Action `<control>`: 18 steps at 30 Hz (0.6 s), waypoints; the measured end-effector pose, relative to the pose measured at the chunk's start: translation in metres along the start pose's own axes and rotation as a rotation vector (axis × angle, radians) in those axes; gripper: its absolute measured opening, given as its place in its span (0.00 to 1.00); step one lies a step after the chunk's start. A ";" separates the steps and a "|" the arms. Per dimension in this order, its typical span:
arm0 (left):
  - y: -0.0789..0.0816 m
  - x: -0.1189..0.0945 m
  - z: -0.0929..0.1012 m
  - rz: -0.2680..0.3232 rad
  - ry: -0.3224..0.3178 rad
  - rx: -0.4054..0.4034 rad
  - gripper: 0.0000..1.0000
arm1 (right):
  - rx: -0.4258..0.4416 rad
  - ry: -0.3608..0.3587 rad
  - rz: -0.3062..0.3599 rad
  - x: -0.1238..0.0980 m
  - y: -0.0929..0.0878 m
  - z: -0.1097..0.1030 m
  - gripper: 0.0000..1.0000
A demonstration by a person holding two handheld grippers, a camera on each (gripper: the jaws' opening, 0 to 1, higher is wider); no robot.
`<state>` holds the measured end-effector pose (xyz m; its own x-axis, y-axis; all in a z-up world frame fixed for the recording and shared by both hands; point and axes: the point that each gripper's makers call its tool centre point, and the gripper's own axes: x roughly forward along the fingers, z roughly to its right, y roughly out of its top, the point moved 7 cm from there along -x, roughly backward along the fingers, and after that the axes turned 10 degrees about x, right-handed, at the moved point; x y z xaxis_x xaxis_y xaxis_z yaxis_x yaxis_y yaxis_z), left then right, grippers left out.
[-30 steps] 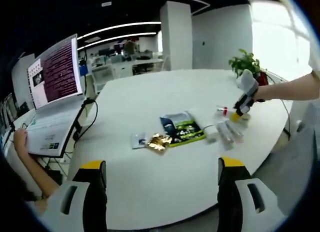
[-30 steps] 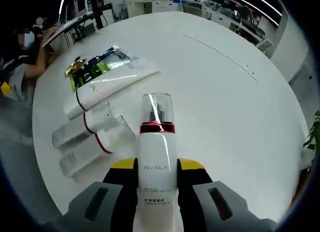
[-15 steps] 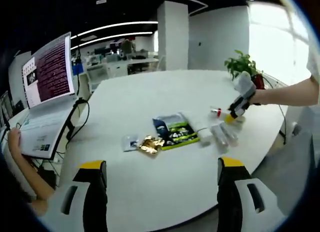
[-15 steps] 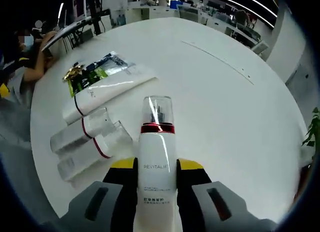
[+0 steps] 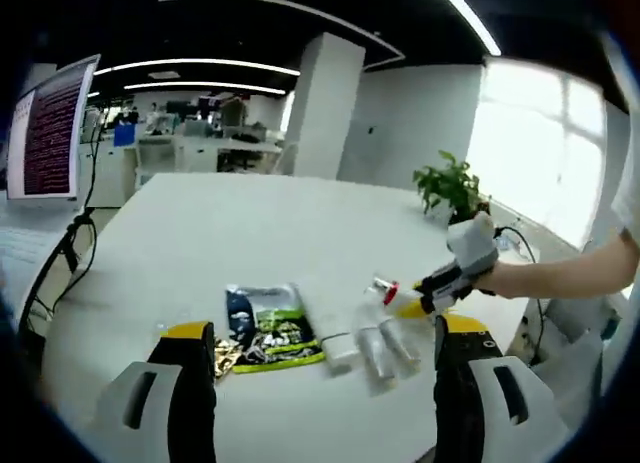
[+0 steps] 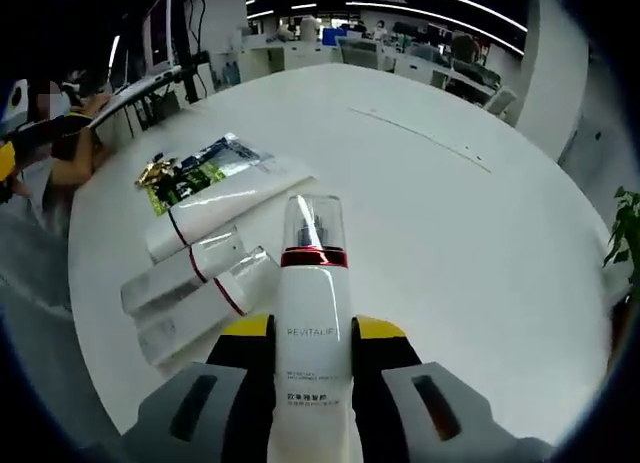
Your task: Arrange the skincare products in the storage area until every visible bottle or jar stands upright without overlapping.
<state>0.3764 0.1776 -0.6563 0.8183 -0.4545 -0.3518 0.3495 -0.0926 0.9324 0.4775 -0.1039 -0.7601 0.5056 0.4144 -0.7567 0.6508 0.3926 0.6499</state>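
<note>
White bench [image 5: 250,233] in the left gripper view, carrying a green sachet [image 5: 268,328] and lying clear bottles [image 5: 385,338]; left gripper [image 5: 325,363] with fingers spread and released, holding nothing; right gripper [image 5: 440,283] at far right, beside the bottles. Right gripper view: right gripper [image 6: 312,353] fingers clenched on the white pump bottle [image 6: 312,323], red collar and clear cap pointing away; two clear bottles [image 6: 200,293] and a white tube [image 6: 225,208] lie flat just left of it.
</note>
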 end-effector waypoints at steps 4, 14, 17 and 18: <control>0.004 0.015 0.018 0.005 -0.063 -0.019 0.84 | 0.019 -0.011 0.061 -0.011 0.003 -0.004 0.27; 0.010 0.036 0.049 -0.002 -0.154 -0.021 0.82 | 0.030 -0.036 0.210 -0.044 0.016 -0.024 0.27; 0.011 0.044 0.058 -0.007 -0.182 -0.046 0.82 | 0.018 -0.040 0.251 -0.056 0.019 -0.033 0.27; 0.012 0.046 0.060 -0.005 -0.185 -0.050 0.81 | 0.019 -0.044 0.267 -0.059 0.020 -0.036 0.27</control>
<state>0.3906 0.1026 -0.6567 0.7200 -0.6099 -0.3310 0.3794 -0.0533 0.9237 0.4406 -0.0911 -0.6997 0.6842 0.4651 -0.5617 0.5019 0.2585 0.8254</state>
